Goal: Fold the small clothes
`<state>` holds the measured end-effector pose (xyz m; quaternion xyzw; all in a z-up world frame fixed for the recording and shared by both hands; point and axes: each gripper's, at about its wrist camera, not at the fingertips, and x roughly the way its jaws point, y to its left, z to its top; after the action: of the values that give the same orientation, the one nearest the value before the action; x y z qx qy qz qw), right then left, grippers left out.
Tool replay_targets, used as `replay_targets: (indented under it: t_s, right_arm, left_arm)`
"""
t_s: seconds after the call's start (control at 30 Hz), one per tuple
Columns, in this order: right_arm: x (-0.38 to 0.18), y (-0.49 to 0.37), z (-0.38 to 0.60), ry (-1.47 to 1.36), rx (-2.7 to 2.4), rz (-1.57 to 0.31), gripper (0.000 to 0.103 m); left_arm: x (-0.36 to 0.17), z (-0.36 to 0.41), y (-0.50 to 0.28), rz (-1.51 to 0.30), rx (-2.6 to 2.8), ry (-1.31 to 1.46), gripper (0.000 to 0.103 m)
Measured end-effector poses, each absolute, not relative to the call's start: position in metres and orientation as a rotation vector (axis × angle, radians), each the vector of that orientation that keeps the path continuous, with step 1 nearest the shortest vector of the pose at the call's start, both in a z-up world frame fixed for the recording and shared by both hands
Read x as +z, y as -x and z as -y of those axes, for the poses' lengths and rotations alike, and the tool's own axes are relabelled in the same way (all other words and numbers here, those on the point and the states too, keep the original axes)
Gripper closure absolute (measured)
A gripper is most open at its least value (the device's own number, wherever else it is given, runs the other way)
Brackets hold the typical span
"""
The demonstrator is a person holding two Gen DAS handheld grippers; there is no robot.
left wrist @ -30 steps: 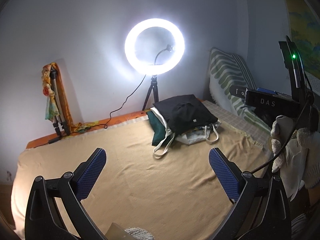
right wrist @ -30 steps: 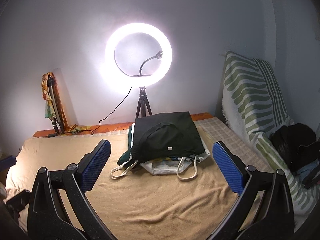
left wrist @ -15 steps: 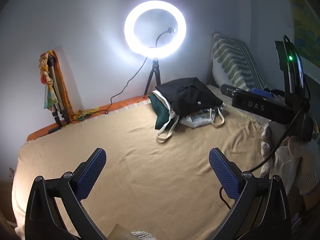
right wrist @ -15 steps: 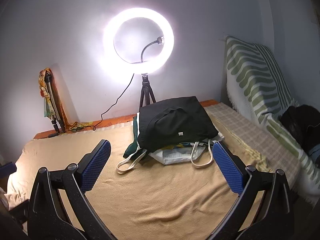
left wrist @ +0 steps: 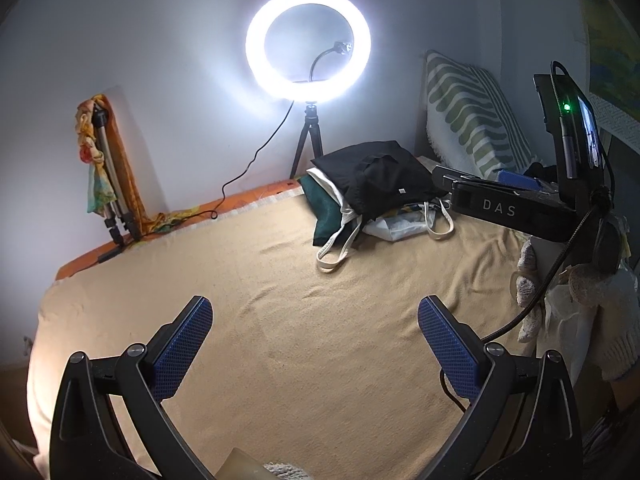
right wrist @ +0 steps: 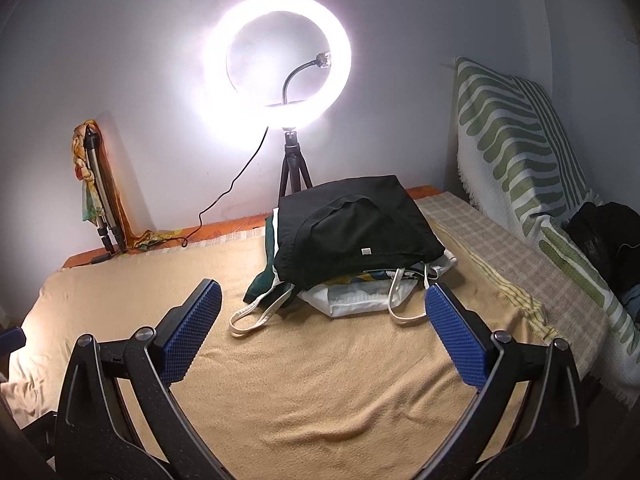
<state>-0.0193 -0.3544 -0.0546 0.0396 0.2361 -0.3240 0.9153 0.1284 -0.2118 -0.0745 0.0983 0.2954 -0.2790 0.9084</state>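
Observation:
A pile of small clothes lies at the far side of the bed: a black garment [right wrist: 352,232] on top, a dark green one [right wrist: 260,280] under its left edge, and a white tote bag [right wrist: 360,300] with loose handles in front. My right gripper [right wrist: 323,296] is open just short of the pile, holding nothing. My left gripper [left wrist: 314,312] is open over bare tan blanket [left wrist: 300,360], well short of the black garment [left wrist: 372,188]. In the left wrist view, a gloved hand [left wrist: 528,280] holds the right gripper's black body [left wrist: 500,208].
A lit ring light [right wrist: 280,60] on a small tripod stands behind the pile, its cable running left. A folded tripod with a colourful cloth [right wrist: 96,184] leans on the wall at left. A green-striped cover [right wrist: 520,152] and a dark bundle [right wrist: 608,240] lie at right.
Both grippers have tipped downward and edged forward, so the pile sits higher and larger in each view. Both stayed open and nothing was picked up.

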Motion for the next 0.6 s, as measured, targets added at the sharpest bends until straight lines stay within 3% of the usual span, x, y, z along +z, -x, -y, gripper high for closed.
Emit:
replay_targets:
  t_s: [0.6]
  right_arm:
    - [-0.0599,0.0171,0.3490,-0.099,-0.662,-0.488,0.000]
  left_arm:
    - [-0.0708,0.2100,-0.1267,-0.601,-0.581,-0.204,0.001]
